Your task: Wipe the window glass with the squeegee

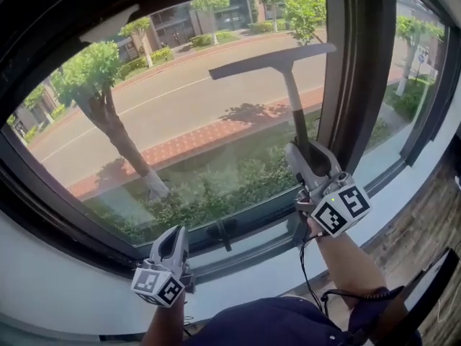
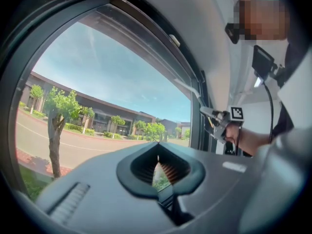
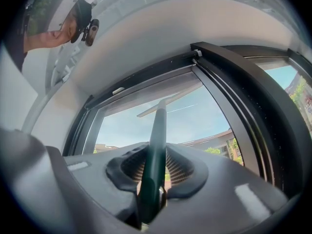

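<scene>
Left gripper (image 1: 171,240) hung low by the sill (image 1: 86,294), forearm upright, jaws narrowed to a slit on nothing. We counted two grippers and one squeegee (image 1: 288,85). Open glass (image 1: 166,114) lay left of its blade, the dark frame (image 1: 360,78) close right. Right gripper (image 1: 301,157) was raised, clamped on the squeegee handle.

Dark green squeegee (image 3: 156,140), grey right tongs (image 3: 155,168), black-and-white marker cube (image 1: 341,209), black window frame (image 1: 360,63).

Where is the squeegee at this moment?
In the head view the squeegee stands right of centre, handle clamped in the tongs of the right gripper, blade raised before the window glass.
</scene>
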Demonstrator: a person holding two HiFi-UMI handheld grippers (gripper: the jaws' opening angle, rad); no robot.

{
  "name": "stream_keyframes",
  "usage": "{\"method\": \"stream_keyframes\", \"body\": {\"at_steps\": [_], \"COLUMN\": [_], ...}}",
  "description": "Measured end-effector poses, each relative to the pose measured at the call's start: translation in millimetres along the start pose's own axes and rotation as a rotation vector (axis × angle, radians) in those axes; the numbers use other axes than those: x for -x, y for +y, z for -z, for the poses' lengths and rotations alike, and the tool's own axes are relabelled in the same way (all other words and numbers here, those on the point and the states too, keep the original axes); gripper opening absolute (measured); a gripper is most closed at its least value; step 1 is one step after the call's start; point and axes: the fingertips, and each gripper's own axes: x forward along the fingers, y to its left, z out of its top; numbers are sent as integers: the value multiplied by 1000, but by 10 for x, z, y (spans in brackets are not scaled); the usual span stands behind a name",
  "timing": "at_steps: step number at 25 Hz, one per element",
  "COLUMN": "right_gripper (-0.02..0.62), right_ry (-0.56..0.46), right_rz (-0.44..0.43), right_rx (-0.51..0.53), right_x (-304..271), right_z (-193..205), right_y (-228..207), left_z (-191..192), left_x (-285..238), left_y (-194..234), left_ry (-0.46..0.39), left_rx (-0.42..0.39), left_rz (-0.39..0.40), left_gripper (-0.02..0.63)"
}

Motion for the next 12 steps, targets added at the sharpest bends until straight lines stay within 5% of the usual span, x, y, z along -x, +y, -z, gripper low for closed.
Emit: {"method": "stream_keyframes", "body": {"at_steps": [12], "right_gripper": [94], "right_ry": [10], "right_rz": [11], "right_rx": [-28], "right_x": [85], "right_z": [120], "right_y": [208], "left_z": [98], "left_x": [338], "left_y": [99], "left_ry": [64], "left_rx": [9], "left_rz": [-49], "left_gripper": [2]}}
